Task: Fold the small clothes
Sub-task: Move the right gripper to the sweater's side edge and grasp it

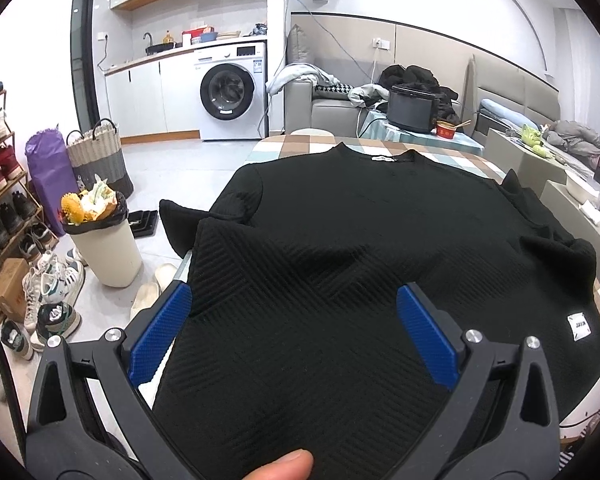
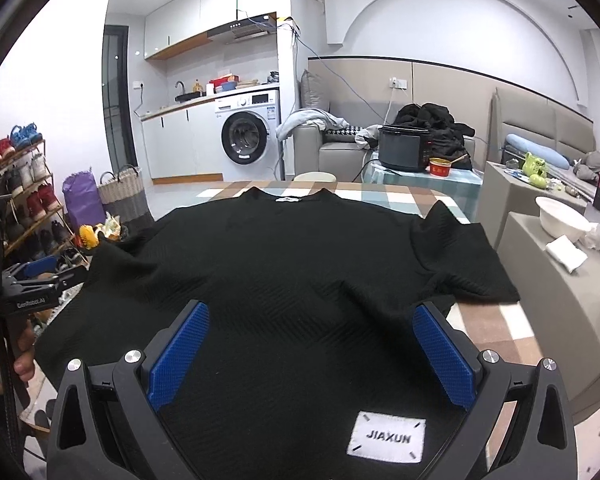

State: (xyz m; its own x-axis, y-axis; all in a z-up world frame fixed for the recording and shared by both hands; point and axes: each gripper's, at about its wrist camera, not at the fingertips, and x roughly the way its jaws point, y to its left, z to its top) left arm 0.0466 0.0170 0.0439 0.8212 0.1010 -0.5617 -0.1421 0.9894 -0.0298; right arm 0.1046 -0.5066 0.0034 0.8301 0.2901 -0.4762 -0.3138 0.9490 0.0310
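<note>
Shirt: black shirt, ribbed chevron weave, spread flat ahead of both finger pairs
Left gripper: fingers wide
Right gripper: fingers wide

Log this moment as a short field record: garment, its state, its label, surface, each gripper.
garment: black textured top
state: spread flat, neckline at the far side, unfolded
label: white JIAXUN patch near the hem
surface: checked tablecloth
left gripper: open, over the hem's left part, nothing clamped
right gripper: open, over the hem's right part, just beyond the patch
beyond the table: washing machine
</note>
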